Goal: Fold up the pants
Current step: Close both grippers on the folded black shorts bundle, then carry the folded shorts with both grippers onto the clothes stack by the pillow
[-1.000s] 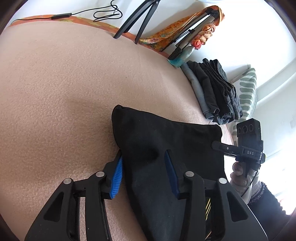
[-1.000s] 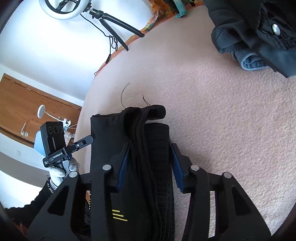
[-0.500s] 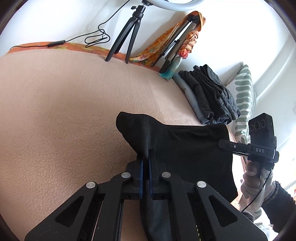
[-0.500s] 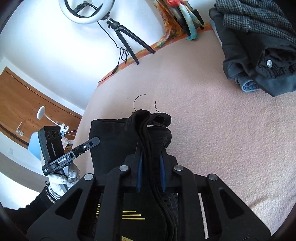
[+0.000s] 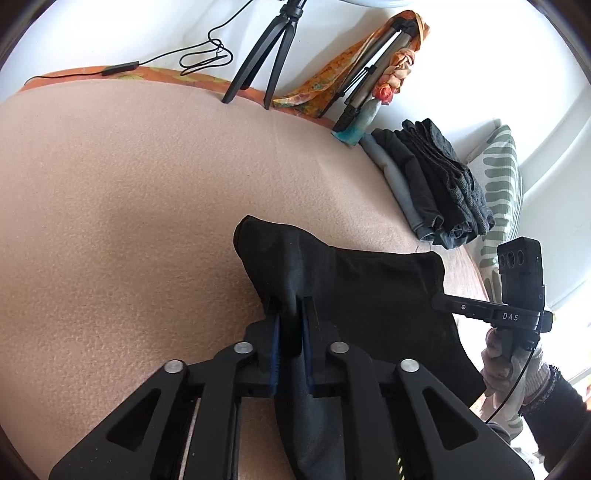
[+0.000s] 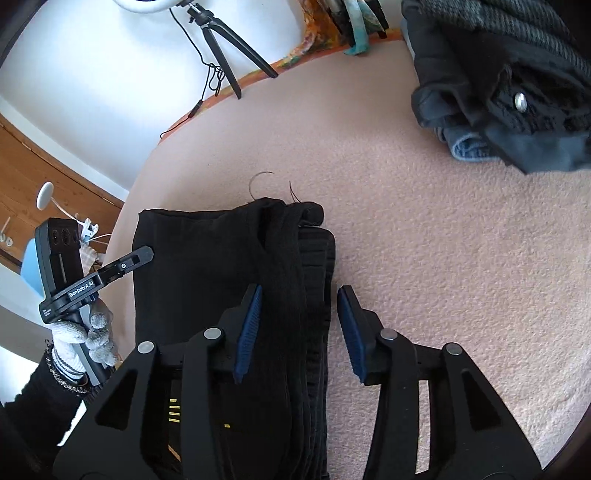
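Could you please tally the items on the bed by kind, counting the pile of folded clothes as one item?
Black pants being folded: 1
Pile of folded clothes: 1
Hand-held grippers, left and right: 2
Ring-light tripod: 1
Folded tripod wrapped in scarves: 1
Striped pillow: 1
Total: 7

Peach fleece blanket (image 5: pixel 147 206) fills the foreground — white wall (image 5: pixel 110 29) behind it, bright daylight on the right. A black tripod (image 5: pixel 269 55) stands at the far edge — wooden door (image 6: pixel 29 177) off left.
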Available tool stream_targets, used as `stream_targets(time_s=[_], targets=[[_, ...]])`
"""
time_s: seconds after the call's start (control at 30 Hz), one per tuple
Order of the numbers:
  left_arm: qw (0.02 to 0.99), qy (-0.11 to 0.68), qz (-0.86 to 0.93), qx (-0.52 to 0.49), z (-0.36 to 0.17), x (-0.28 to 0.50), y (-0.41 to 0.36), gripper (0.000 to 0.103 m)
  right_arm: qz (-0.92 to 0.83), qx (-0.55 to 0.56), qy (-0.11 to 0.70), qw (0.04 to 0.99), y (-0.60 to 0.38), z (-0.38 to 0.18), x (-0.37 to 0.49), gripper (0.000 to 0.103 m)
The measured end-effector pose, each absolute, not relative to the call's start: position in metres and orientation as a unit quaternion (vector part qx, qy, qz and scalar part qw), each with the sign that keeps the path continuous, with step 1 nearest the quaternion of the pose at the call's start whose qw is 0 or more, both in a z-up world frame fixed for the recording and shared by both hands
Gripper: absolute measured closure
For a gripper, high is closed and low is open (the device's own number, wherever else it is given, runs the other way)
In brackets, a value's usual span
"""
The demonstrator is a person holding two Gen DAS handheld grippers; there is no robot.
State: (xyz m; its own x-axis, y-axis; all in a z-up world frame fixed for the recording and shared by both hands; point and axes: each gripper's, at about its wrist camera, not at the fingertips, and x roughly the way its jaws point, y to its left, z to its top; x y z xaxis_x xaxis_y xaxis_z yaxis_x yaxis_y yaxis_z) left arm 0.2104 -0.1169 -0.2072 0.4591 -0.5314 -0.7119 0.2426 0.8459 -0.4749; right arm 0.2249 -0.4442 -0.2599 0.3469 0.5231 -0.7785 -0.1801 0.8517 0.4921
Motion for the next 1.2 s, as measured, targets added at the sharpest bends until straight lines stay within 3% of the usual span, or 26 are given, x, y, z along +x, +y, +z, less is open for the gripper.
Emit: stream_targets(time_s=[0.03, 0.07, 0.23, 0.3, 0.33, 0.43, 0.53, 0.6, 0.7, 1.2], targets=[[0.836, 0.474, -0.229, -0.155, -0.211, 0.213, -0.117, 0.072, 0.227, 0.18, 0.517, 0.805, -0.449, -0.262, 0.225, 0.054], [0.832, 0.48, -0.228, -0.159, -0.215, 0.215, -0.117, 0.069, 0.233, 0.195, 0.513, 0.803, -0.452, -0.263, 0.227, 0.052], [0.835, 0.465, -0.233, -0.179, -0.219, 0.221, -0.117, 0.069, 0.254, 0.251, 0.495, 0.792, -0.457, -0.27, 0.238, 0.052], [0.834, 0.464, -0.231, -0.191, -0.221, 0.224, -0.116, 0.074, 0.257, 0.257, 0.496, 0.789, -0.453, -0.271, 0.242, 0.063], [0.834, 0.466, -0.225, -0.194, -0.222, 0.226, -0.115, 0.088, 0.255, 0.257, 0.498, 0.788, -0.45, -0.272, 0.244, 0.068], [0.838, 0.458, -0.224, -0.195, -0.221, 0.223, -0.116, 0.095, 0.246, 0.237, 0.496, 0.799, -0.444, -0.266, 0.24, 0.074], [0.85, 0.437, -0.231, -0.183, -0.206, 0.213, -0.118, 0.096, 0.245, 0.216, 0.477, 0.816, -0.442, -0.248, 0.225, 0.079], [0.856, 0.422, -0.237, -0.179, -0.192, 0.206, -0.119, 0.096, 0.25, 0.21, 0.461, 0.825, -0.442, -0.232, 0.215, 0.087], [0.871, 0.389, -0.253, -0.161, -0.166, 0.19, -0.123, 0.097, 0.259, 0.205, 0.431, 0.839, -0.442, -0.207, 0.195, 0.089], [0.91, 0.25, -0.323, -0.07, -0.043, 0.153, -0.173, 0.097, 0.233, 0.19, 0.283, 0.911, -0.48, -0.094, 0.129, 0.091]])
